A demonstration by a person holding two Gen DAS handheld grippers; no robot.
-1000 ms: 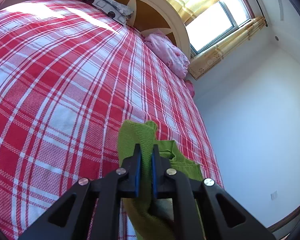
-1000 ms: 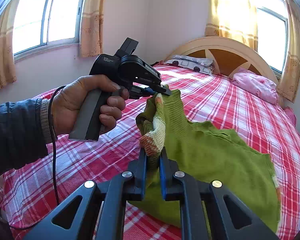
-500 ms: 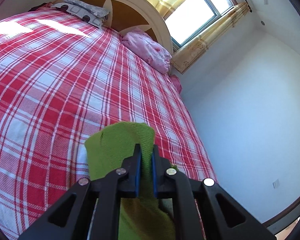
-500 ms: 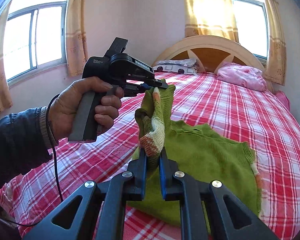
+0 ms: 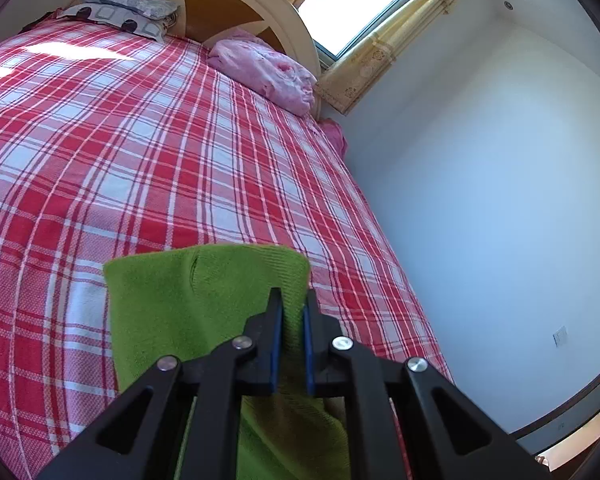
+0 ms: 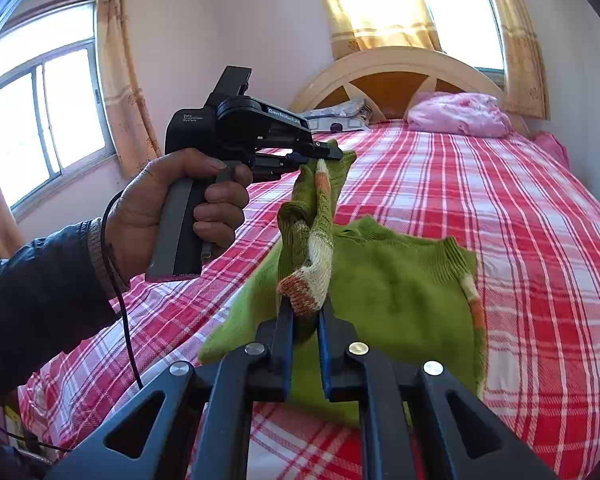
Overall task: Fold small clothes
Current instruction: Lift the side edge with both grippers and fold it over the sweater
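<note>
- Green sweater (image 6: 400,280) partly lies on the plaid bed (image 6: 520,220); one edge lifted at 11 o'clock from the right wrist view.
- Left gripper (image 5: 291,300): fingers clamped nearly closed on green knit.
- Right gripper (image 6: 305,312): fingers pinched shut on the striped cuff (image 6: 308,280).
- Step, likely: mid-fold, carrying the raised edge over.
- Next: lay the edge flat on the sweater body, then release.
</note>
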